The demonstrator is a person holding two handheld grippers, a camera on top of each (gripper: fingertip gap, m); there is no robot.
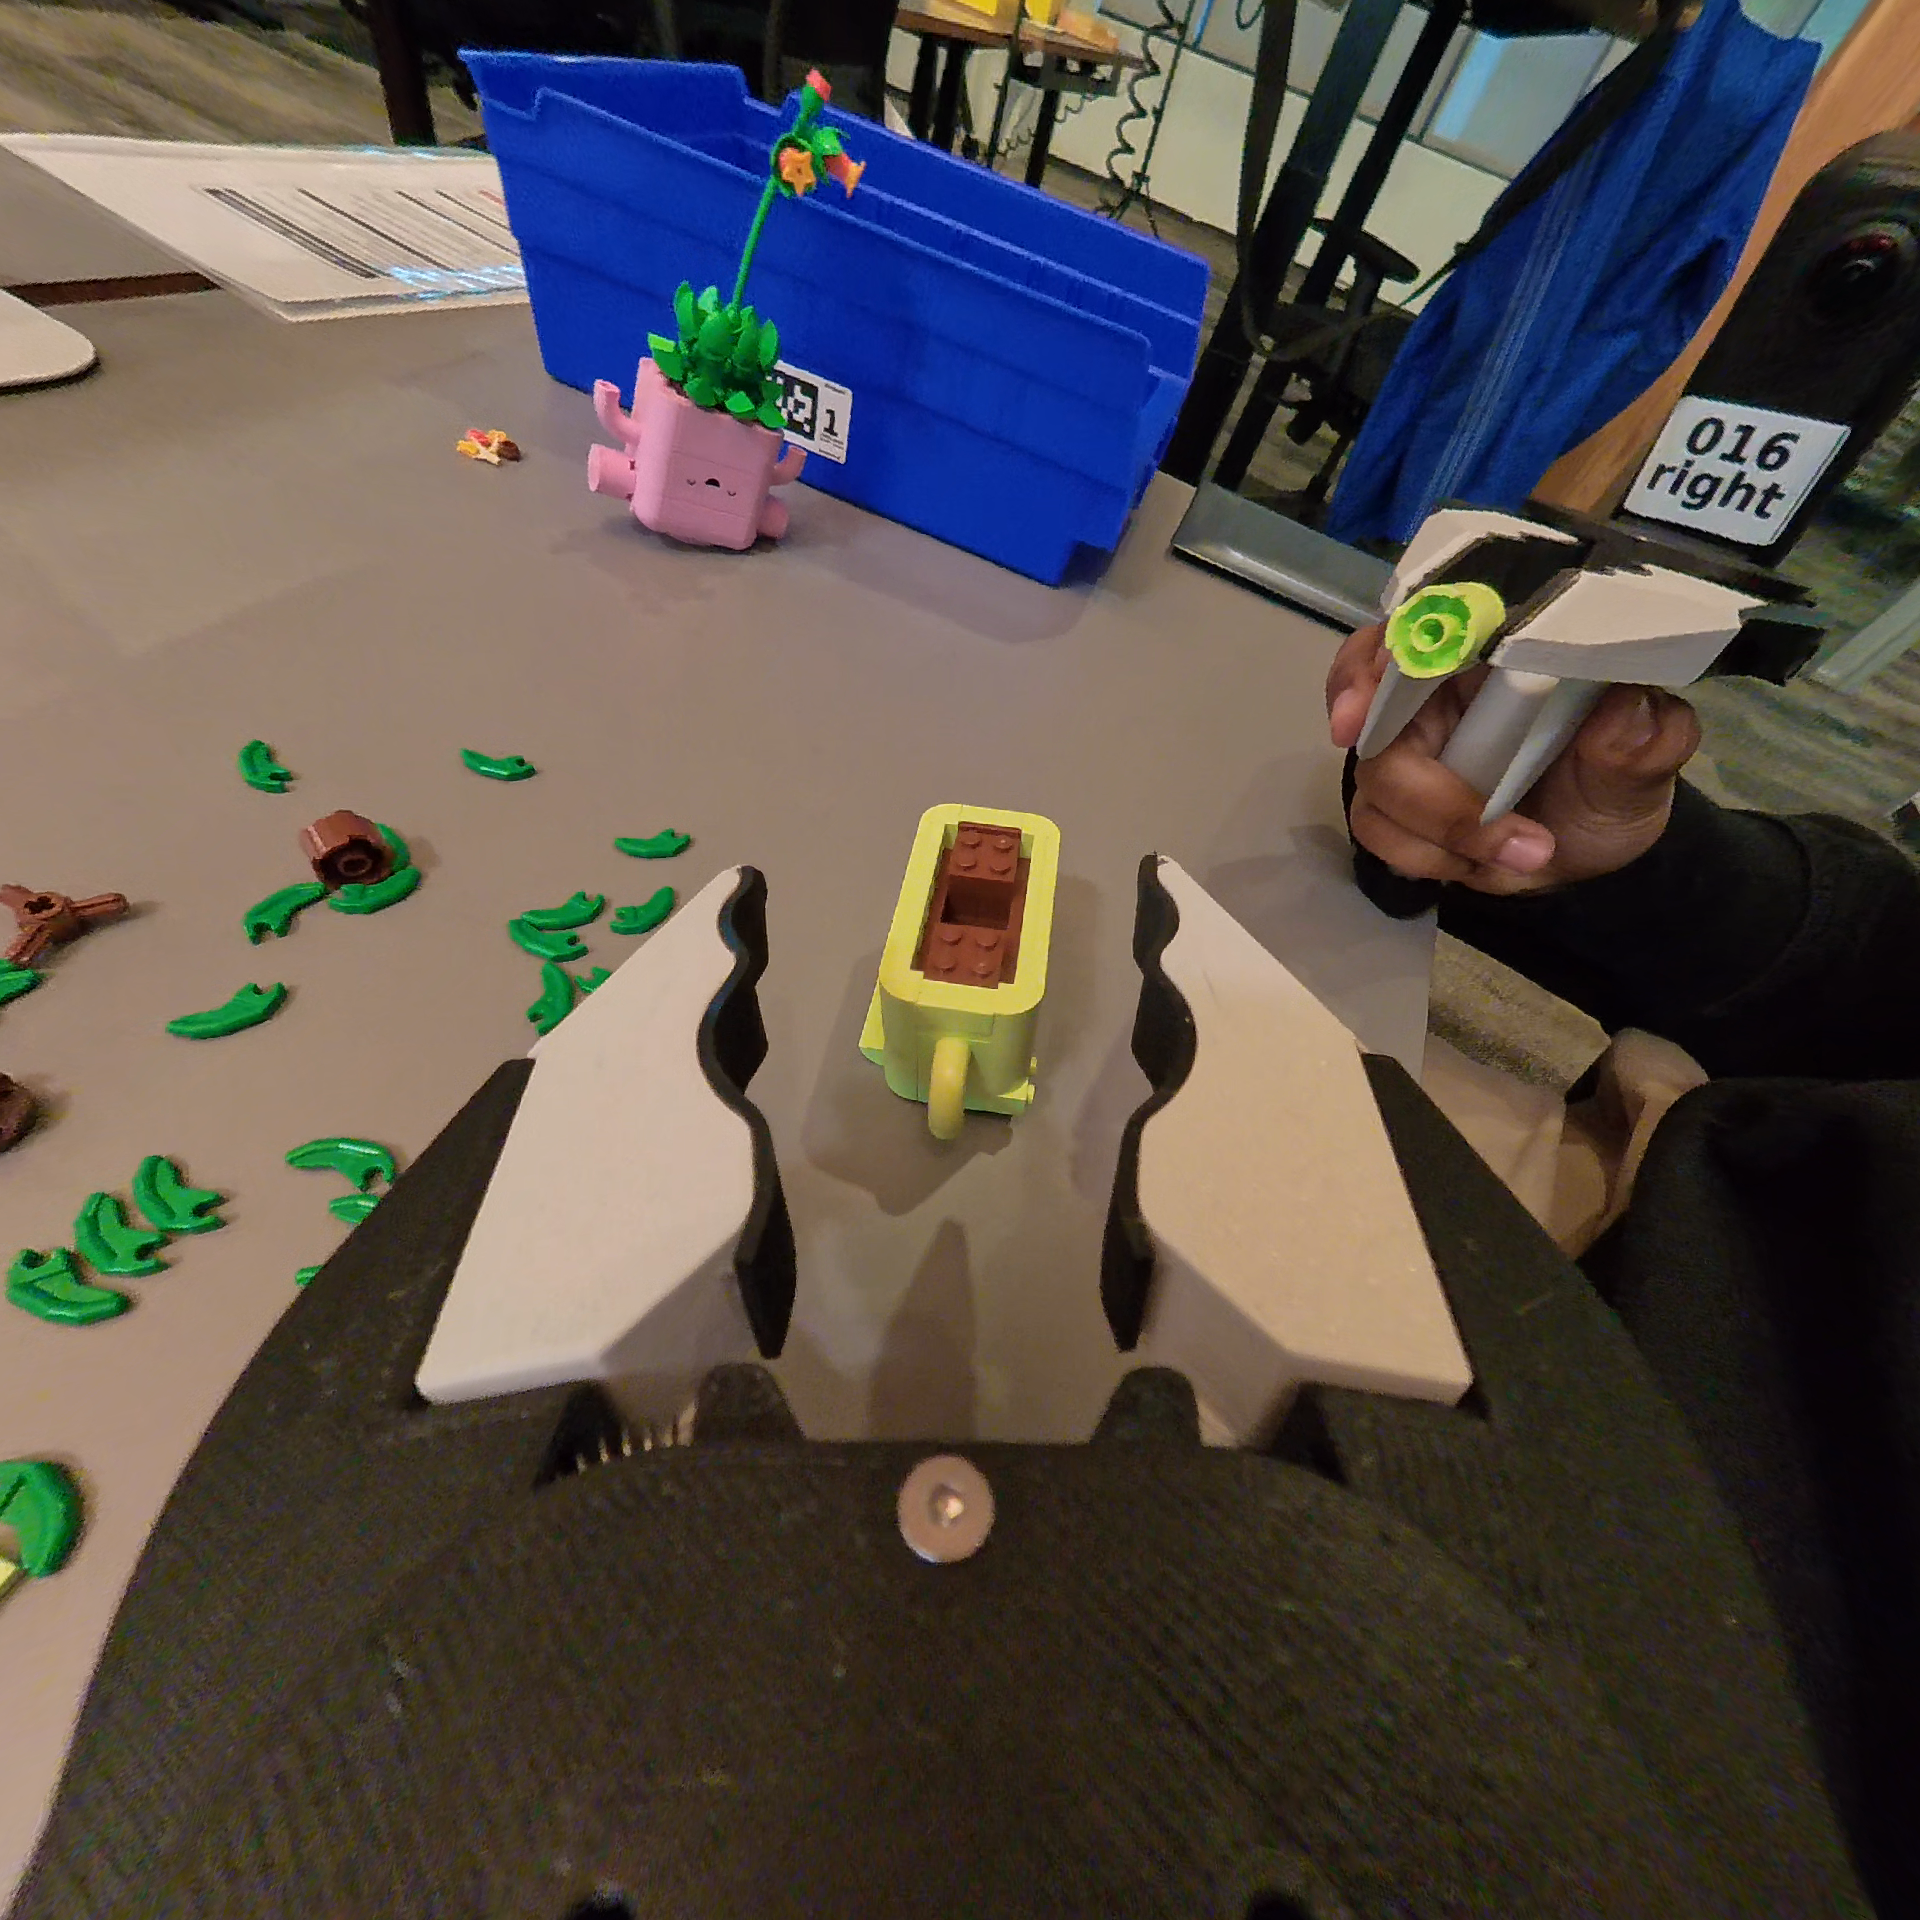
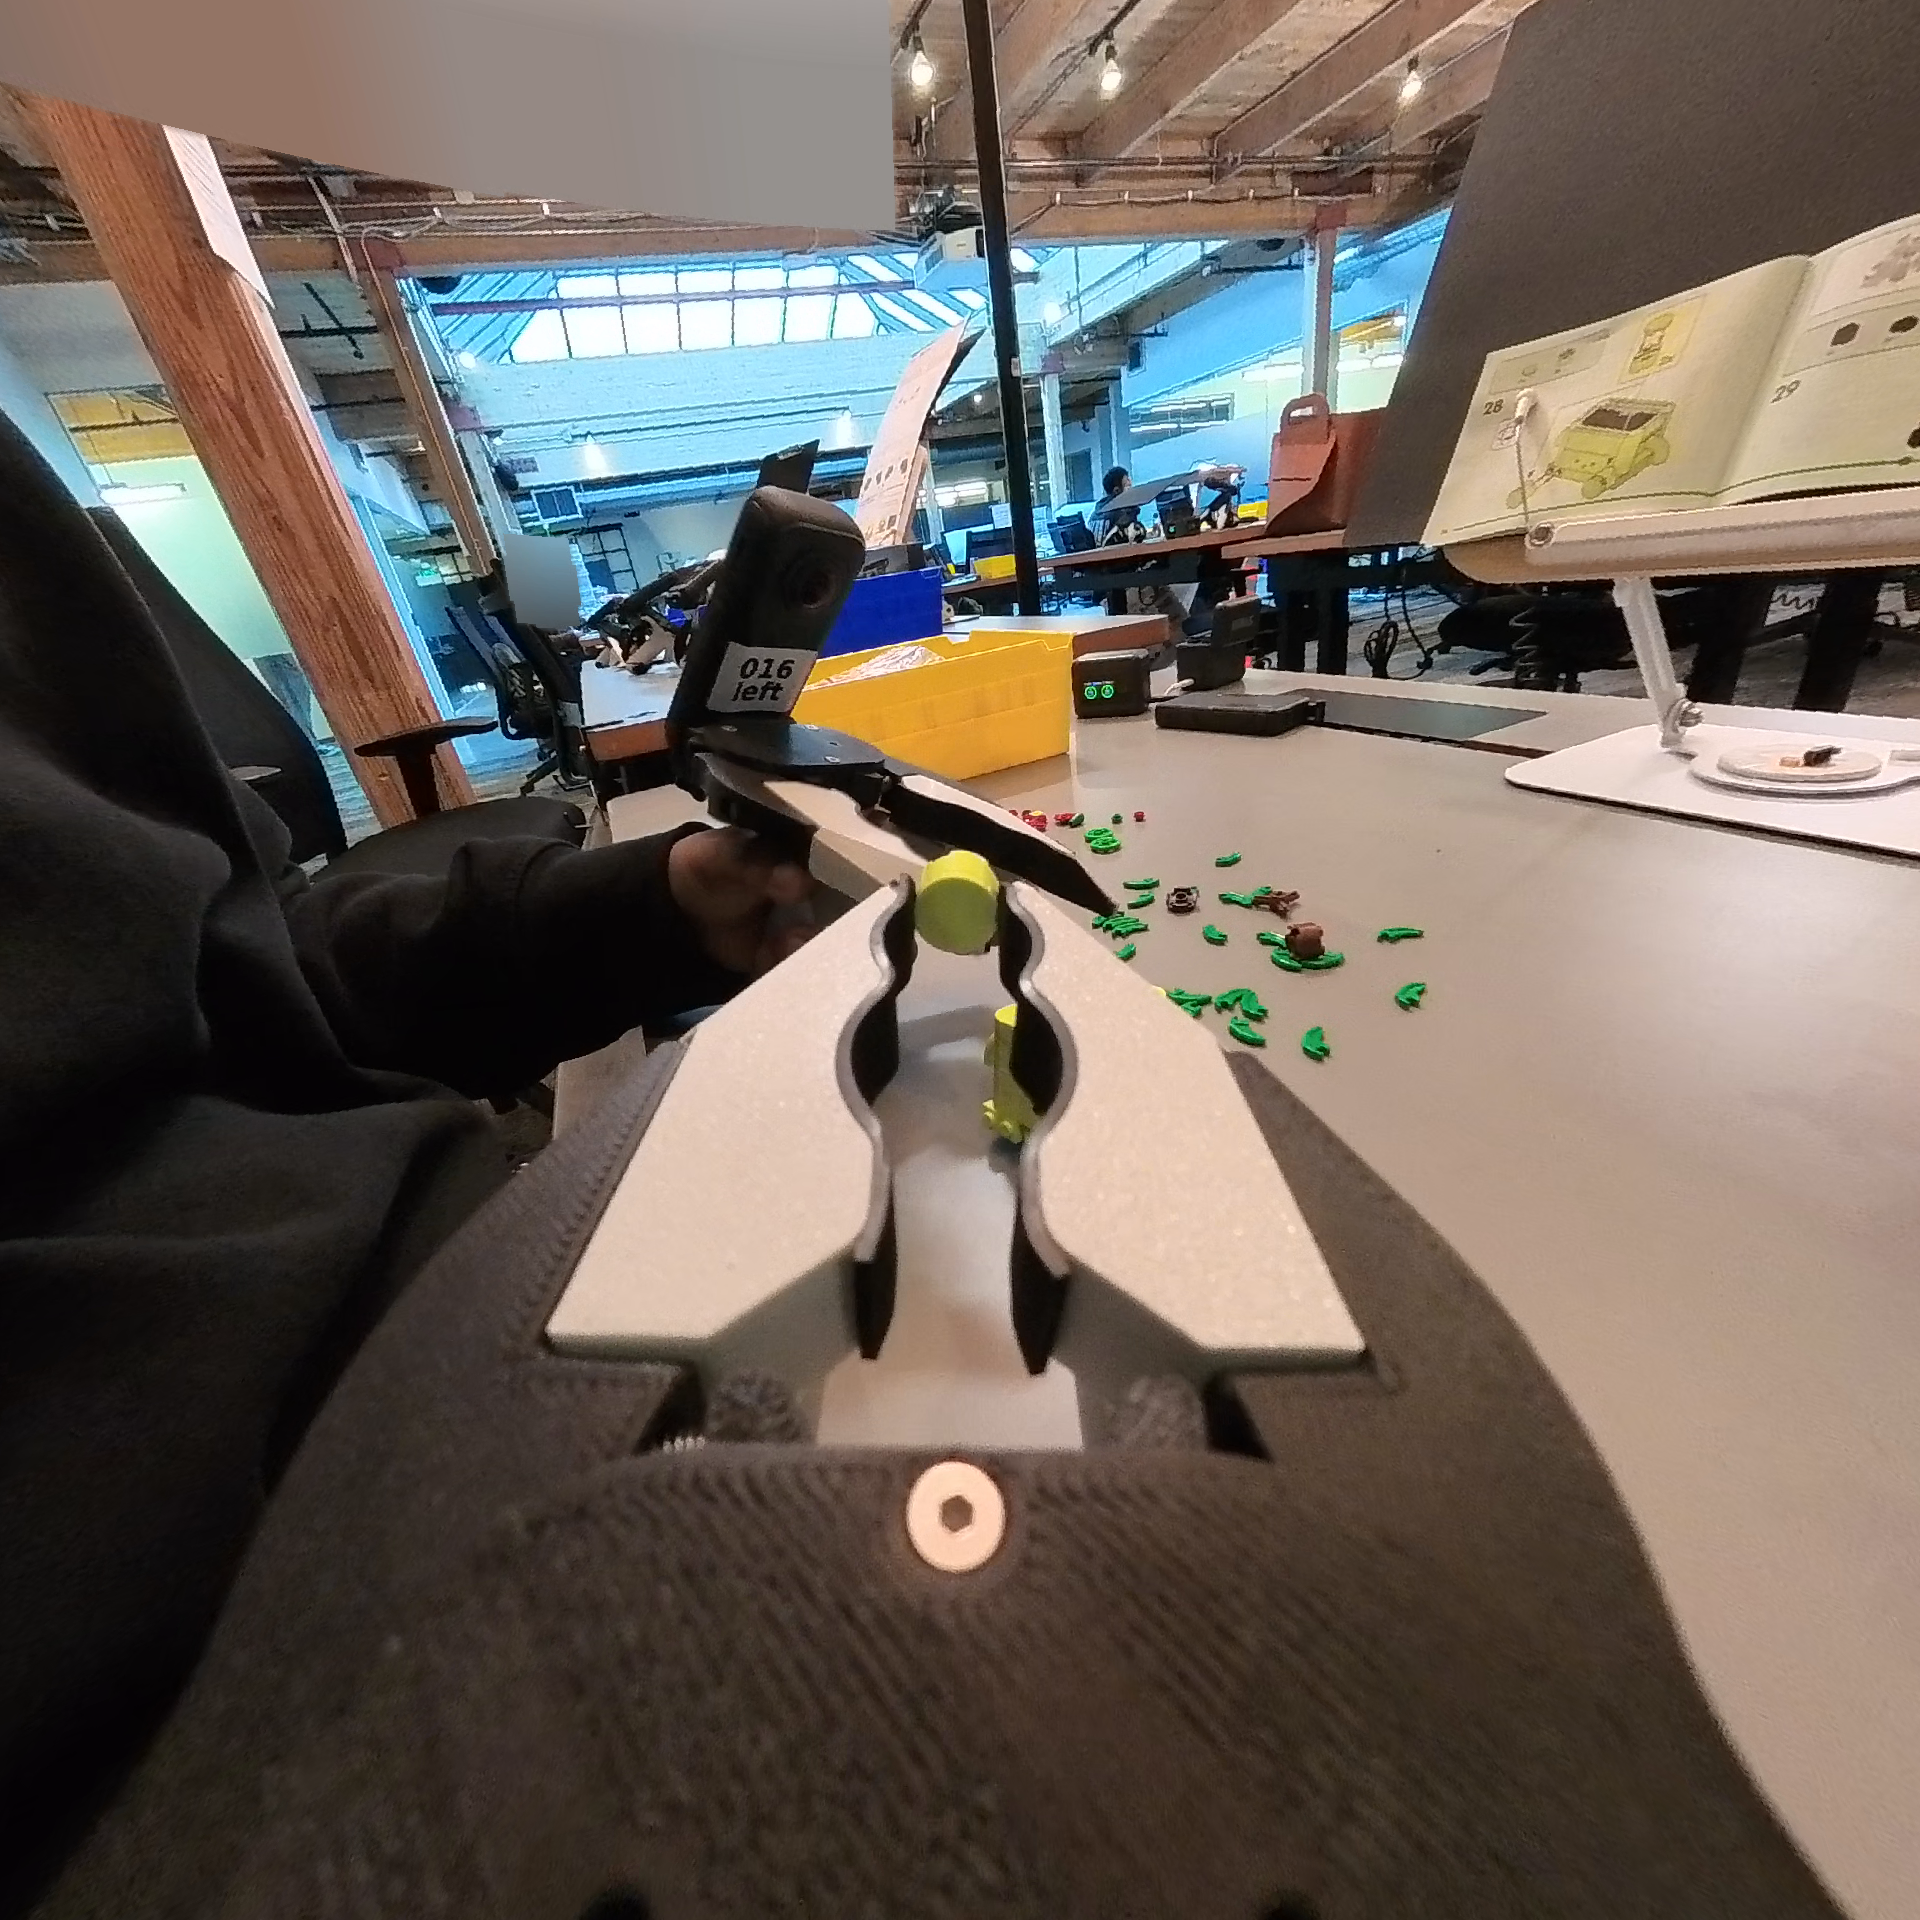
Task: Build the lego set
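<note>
Presently, left gripper (image 1: 951,904): its grey fingers spread wide, holding nothing, one on each side of the yellow-green brick planter box.
Yellow-green brick planter box (image 1: 961,977): upright on the grey table (image 1: 935,665), brown bricks inside, apart from both fingers.
Right gripper (image 2: 956,914): raised off the table, clamped on a round lime-green stud piece (image 2: 956,914).
Loose green leaf pieces (image 1: 223,1013): scattered to the left.
Pink brick pot with green plant (image 1: 696,457): just in front of the blue plastic bin (image 1: 935,343).

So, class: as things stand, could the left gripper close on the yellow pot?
Probably yes. The left gripper is open, its fingers flanking the yellow pot on the table, with nothing between them. The right gripper is off to the side.
</note>
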